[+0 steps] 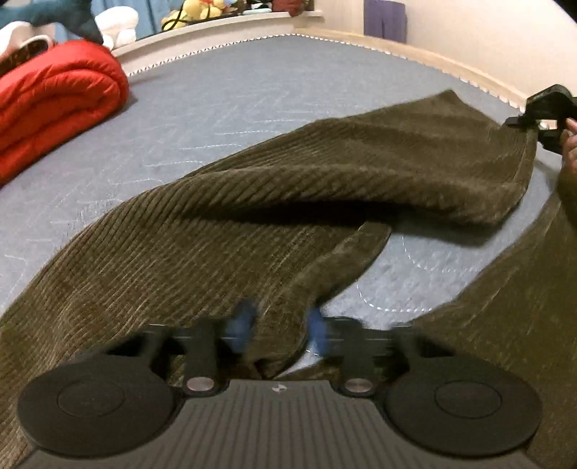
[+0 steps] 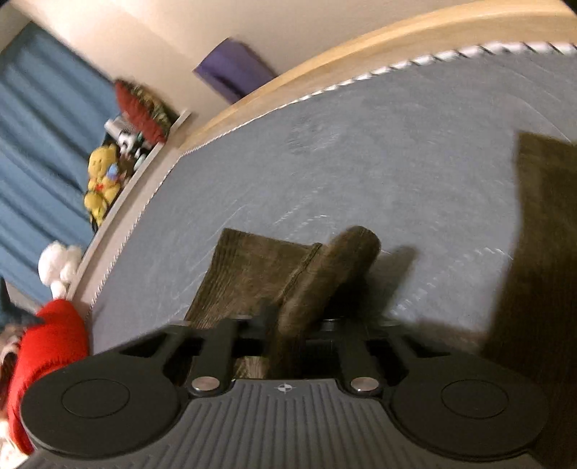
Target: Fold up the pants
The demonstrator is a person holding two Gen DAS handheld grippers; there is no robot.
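Note:
Olive-brown corduroy pants (image 1: pixel 252 202) lie spread across a grey-blue quilted mattress (image 1: pixel 223 97). At the bottom of the left wrist view, my left gripper (image 1: pixel 281 328) has its blurred blue pads (image 1: pixel 245 323) on either side of a fold of the pants and is shut on it. At the far right my right gripper (image 1: pixel 530 121) pinches a lifted corner of the pants, with a hand (image 1: pixel 569 140) behind it. In the right wrist view my right gripper (image 2: pixel 292 324) is shut on a bunched fold of the pants (image 2: pixel 249 274). More olive cloth (image 1: pixel 523 324) fills the right edge; pants or sleeve, I cannot tell.
A folded red quilt (image 1: pixel 54 108) lies at the mattress's left end. Plush toys (image 1: pixel 194 11) sit on a ledge beyond it, in front of a blue curtain (image 2: pixel 43 126). A wooden bed frame (image 1: pixel 450 61) runs along the far side, with purple cloth (image 1: pixel 384 21) hanging on the wall.

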